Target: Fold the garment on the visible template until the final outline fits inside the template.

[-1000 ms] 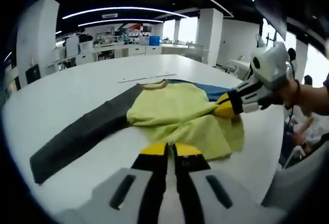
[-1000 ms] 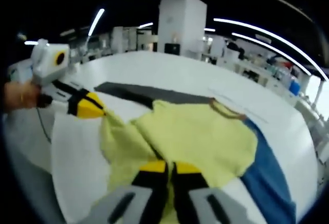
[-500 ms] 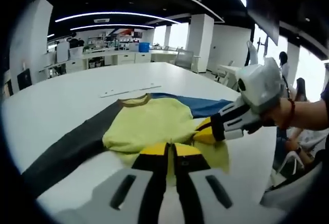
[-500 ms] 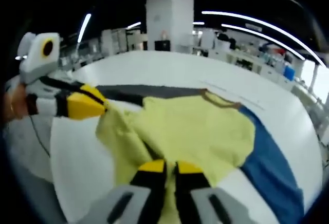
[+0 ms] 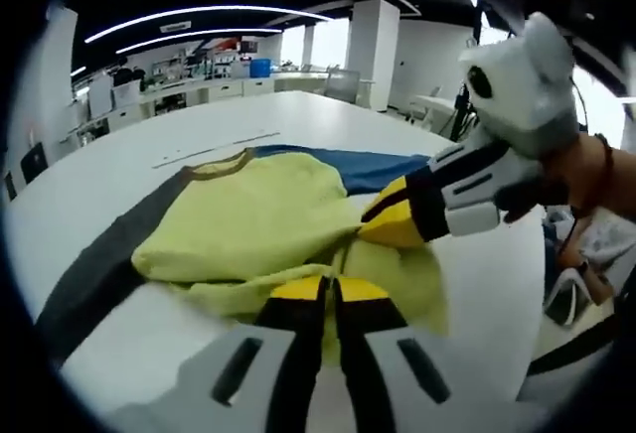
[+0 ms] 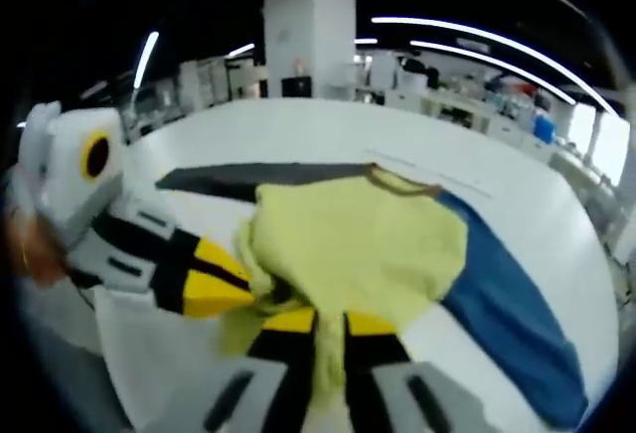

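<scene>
Garment (image 5: 248, 229) hem — pinched in both tools.

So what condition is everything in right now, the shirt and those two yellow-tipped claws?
Yellow shirt with one dark grey sleeve and one blue sleeve: partly folded, hem edge lifted, both sleeves spread flat.
Left gripper: shut on the yellow hem fabric.
Right gripper: shut on the yellow fabric.
White table: bare around the shirt.

Yellow garment (image 5: 253, 229) hem folded up; sleeves spread flat
</scene>
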{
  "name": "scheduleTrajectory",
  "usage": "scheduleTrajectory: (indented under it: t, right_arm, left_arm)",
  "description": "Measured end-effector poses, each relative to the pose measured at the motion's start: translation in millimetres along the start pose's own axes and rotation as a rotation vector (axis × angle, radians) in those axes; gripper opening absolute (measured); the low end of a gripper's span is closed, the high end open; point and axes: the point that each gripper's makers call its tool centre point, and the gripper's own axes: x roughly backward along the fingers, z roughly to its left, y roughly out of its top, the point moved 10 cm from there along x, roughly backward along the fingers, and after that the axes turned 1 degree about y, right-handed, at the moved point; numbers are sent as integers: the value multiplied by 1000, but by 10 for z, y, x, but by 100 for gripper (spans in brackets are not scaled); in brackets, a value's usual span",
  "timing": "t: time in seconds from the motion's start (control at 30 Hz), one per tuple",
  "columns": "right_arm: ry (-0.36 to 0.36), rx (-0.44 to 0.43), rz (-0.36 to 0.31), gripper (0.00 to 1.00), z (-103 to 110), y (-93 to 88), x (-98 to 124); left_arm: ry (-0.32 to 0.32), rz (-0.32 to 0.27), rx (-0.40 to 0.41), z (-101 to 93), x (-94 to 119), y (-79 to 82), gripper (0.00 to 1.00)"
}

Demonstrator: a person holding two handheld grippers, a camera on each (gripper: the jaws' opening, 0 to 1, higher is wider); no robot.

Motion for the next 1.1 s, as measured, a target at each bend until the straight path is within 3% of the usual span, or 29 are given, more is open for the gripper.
scheduleTrajectory:
  t: [0.13,0.3,0.57,0.73,0.9,0.97,1.1]
  right_arm:
    - [-20,-15,3,7,-15,-39,42]
    - [-32,-40,3,8,-24,-89,65]
    - [-51,-52,14,8,-42,-127,112]
    - [-52,-70,4,10,-66,-154,182]
    - [-57,-73,11,15,-110,-203,248]
    - [-60,-81,12,15,-129,-230,277]
    - [-67,-98,17,16,-151,-273,321]
  left_arm:
    - [2,17,0,11,-62,-67,1]
    - [22,-23,-36,6,-34,-83,3]
    - [11,-48,-76,45,177,-109,14]
    - [27,-35,-122,131,320,-146,11]
    - [48,-59,-69,245,375,-114,7]
    - [35,-58,6,296,333,-127,6]
    - [16,-60,39,317,261,-109,6]
